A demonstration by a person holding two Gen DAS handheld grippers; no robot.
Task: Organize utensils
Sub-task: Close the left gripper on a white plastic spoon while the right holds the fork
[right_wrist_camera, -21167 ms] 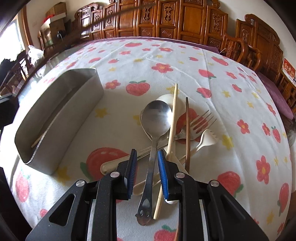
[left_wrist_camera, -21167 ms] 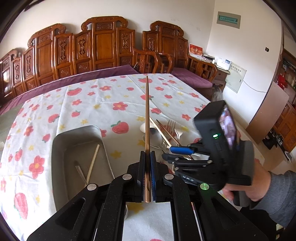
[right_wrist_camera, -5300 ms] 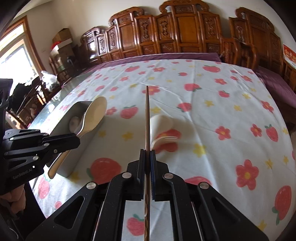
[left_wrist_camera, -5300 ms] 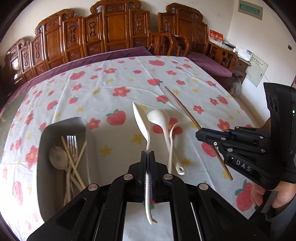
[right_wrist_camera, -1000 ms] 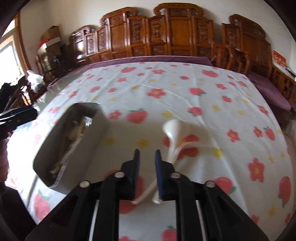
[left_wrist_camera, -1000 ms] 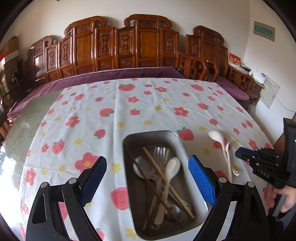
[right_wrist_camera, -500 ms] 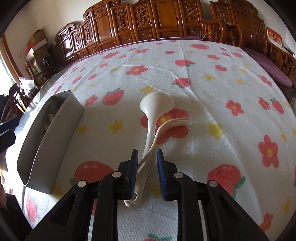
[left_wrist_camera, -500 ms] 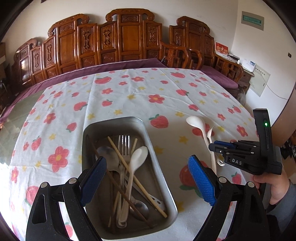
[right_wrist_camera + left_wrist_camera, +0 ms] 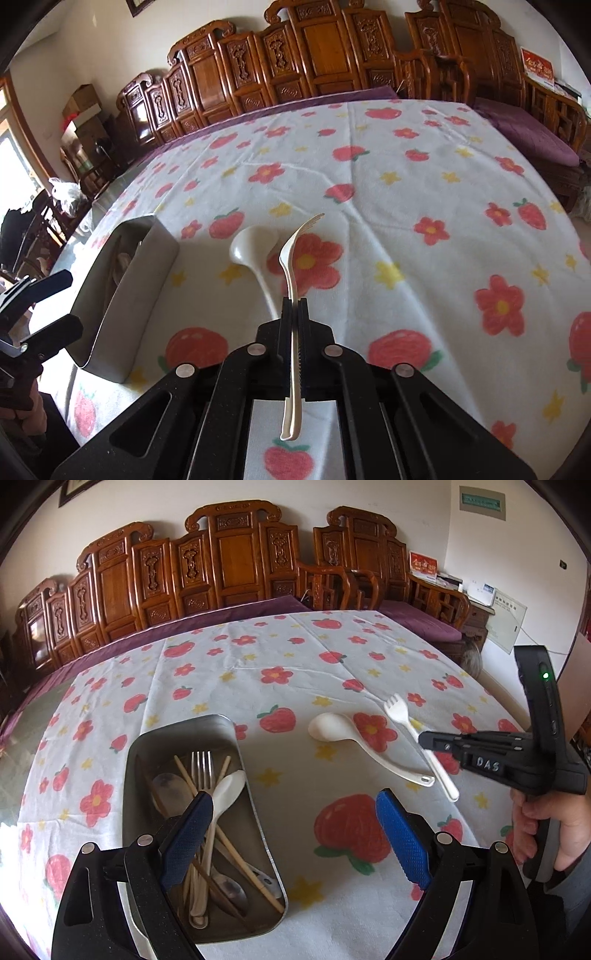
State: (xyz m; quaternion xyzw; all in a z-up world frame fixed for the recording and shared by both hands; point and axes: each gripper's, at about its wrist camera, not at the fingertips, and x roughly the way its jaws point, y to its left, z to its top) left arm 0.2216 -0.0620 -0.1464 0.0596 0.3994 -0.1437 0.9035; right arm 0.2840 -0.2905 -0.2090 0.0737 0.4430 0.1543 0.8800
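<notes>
while the right gripper [image 9: 293,306] is clamped on the white plastic fork [image 9: 293,258], lifted above the cloth to the right of the metal tray [image 9: 258,819], the step is carrying it there; next it must swing over the rim and let go. the left gripper [image 9: 295,834] hangs wide and empty over the tray's right edge. half a second ago the fork lay across the white spoon [image 9: 354,742], unpinched.

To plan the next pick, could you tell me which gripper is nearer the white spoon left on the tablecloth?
Right. The right gripper, shut on the white fork, sits just beside the white spoon's handle. The left gripper, open, hangs back by the metal tray.
</notes>
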